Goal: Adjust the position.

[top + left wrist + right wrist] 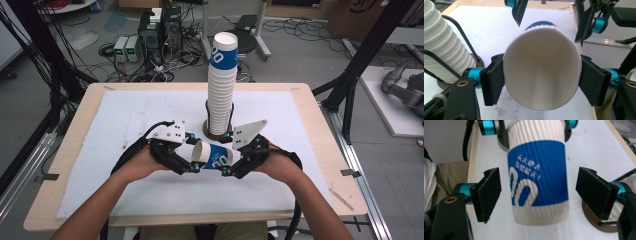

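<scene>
A white ribbed paper cup (212, 156) with a blue band lies on its side in the air just above the table's front middle. My left gripper (194, 152) is shut on its rim end; in the left gripper view the pads (494, 82) press the open mouth of the cup (541, 62) into an oval. My right gripper (227, 155) faces it from the right and is open. In the right gripper view the cup (536, 182) hangs base-first between the pads (489, 195), with a gap on each side.
A tall stack of like cups (222, 85) stands in a wire holder with a round brown base (212, 134) just behind the grippers. A white mat (125, 115) covers the wooden table (75, 140). Cables and boxes lie on the floor beyond.
</scene>
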Demonstrator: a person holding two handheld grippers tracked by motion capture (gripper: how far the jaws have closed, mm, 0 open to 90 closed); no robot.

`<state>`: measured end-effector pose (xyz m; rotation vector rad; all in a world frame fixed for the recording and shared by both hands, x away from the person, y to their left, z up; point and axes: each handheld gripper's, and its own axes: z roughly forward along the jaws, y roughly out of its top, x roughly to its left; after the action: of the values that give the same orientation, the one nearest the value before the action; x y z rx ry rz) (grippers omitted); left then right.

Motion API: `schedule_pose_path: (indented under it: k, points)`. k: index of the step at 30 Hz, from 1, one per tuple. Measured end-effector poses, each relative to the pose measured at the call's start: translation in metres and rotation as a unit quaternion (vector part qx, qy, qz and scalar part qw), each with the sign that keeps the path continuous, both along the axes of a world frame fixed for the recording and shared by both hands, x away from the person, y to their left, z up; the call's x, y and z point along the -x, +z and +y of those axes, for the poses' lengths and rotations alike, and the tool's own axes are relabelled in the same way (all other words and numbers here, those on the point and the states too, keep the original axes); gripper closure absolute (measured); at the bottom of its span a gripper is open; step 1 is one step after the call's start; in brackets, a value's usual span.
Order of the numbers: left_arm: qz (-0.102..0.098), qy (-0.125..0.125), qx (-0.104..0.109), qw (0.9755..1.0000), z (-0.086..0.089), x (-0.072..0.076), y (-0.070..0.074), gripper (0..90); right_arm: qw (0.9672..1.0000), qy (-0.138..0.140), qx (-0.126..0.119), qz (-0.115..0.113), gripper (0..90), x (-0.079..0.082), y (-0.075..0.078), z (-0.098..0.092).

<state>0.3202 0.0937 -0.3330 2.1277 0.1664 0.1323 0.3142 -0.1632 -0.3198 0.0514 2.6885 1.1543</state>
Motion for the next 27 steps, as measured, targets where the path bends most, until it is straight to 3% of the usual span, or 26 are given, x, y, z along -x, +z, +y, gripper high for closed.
schedule_pose_path:
  k: [9, 18, 27]
  points:
    - [0.001, 0.001, -0.019, 0.9998, -0.004, -0.001, -0.001, 28.1, 0.9996, 0.005, 0.029, -0.005, 20.7, -0.001, -0.002, 0.012]
    - [0.002, 0.0, -0.031, 0.9995, -0.008, -0.001, -0.002, 27.9, 0.9971, 0.0, 0.073, -0.02, 20.8, 0.0, -0.009, 0.022]
    - [0.005, 0.0, -0.041, 0.9991, -0.012, 0.0, -0.003, 27.8, 0.9958, 0.004, 0.088, -0.028, 25.8, 0.002, -0.013, 0.027]
